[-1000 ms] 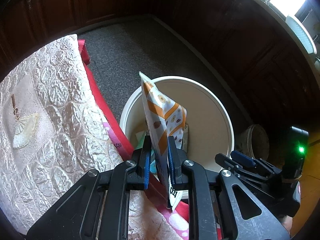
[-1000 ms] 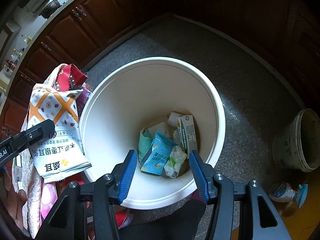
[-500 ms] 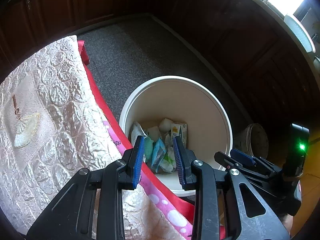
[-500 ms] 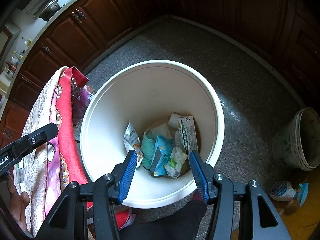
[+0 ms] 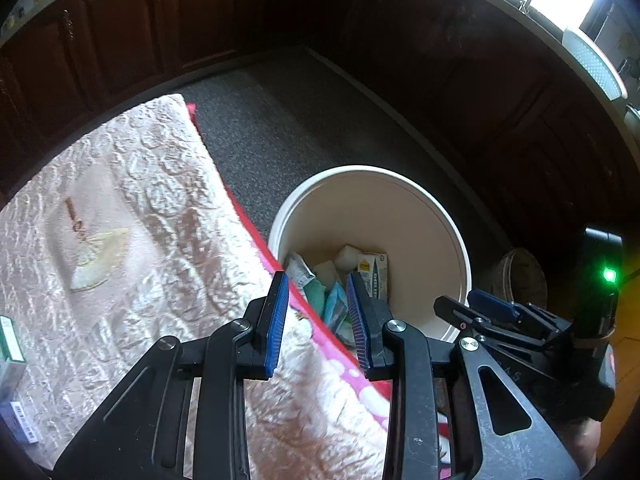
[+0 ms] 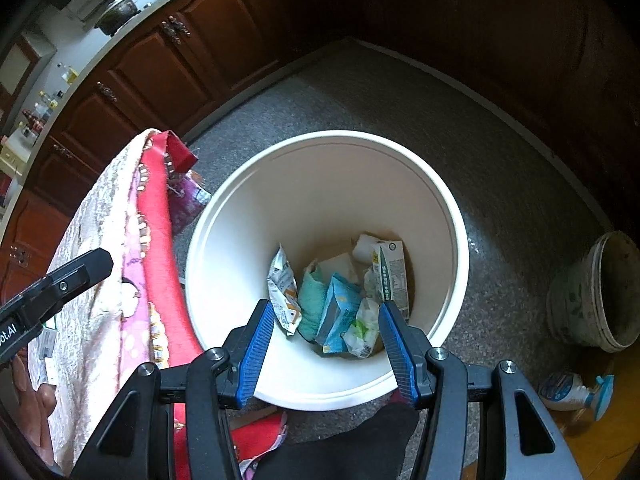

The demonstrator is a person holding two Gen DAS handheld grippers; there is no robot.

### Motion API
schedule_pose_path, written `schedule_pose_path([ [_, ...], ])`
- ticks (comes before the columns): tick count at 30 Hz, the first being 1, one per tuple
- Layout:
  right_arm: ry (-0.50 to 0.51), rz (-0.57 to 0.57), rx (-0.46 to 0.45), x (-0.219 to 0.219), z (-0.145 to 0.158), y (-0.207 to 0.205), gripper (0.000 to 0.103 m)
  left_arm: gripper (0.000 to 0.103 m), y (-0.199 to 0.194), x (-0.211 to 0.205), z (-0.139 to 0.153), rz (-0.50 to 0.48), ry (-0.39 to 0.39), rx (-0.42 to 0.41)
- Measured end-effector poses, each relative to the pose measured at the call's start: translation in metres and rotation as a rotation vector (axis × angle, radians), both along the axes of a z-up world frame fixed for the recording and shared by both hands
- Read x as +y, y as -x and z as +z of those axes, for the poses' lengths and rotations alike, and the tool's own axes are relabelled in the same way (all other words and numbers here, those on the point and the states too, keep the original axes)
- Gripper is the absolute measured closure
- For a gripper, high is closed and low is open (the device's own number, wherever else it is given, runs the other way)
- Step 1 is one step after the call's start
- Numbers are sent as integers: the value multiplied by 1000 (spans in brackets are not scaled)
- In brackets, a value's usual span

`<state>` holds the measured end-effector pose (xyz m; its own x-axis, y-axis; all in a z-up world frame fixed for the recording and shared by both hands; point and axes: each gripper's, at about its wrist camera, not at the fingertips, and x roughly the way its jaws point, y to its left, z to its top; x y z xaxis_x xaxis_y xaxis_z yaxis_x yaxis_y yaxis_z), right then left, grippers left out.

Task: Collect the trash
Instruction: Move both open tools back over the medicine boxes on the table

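Speckled grey floor [image 6: 360, 92] under everything, ringed by dark wooden cabinets [image 6: 160, 68]. Quilted pale-pink cover [image 5: 132, 240] with red and pink edging draped over a raised surface, just left of the bin. White round trash bin [image 6: 448, 208] standing on the floor beside that cover, open-topped, trash heaped at its bottom. Stained smaller bucket [image 6: 600, 292] well apart to the right, spray bottle [image 6: 572, 390] lying near it.

Inside the bin: orange-and-white snack bag [image 6: 284, 288] leaning against the left wall, teal wad [image 6: 312, 300], blue packet [image 6: 338, 312], green-and-white wrapper [image 6: 364, 328], upright milk carton [image 6: 390, 272], white crumpled paper [image 6: 366, 246] behind.

Left gripper [image 5: 318, 320] poised over the cover's edge and the bin's near rim, jaws partly apart after just opening, nothing between the blue pads. Right gripper [image 6: 326, 344] above the bin, jaws moderately wide, holding nothing, trash visible far below between them. Small boxes [image 5: 12, 360] on the cover at far left.
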<state>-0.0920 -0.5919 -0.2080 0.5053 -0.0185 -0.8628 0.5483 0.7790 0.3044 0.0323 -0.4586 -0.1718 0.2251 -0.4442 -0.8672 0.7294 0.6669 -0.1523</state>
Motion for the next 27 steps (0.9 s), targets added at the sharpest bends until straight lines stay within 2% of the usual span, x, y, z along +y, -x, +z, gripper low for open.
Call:
schedule_pose_path([
  [3, 16, 11, -11, 6, 9, -1, 51, 75, 2, 9, 7, 10, 2, -12],
  [5, 24, 17, -19, 10, 14, -2, 50, 68, 3, 17, 9, 16, 6, -15],
  [7, 30, 28, -27, 16, 20, -3, 50, 56, 4, 26, 12, 24, 15, -16],
  [9, 34, 37, -34, 21, 24, -3, 48, 54, 4, 37, 15, 37, 21, -21],
  [27, 78, 162, -99, 82, 61, -17, 46, 53, 4, 132, 41, 174, 30, -92],
])
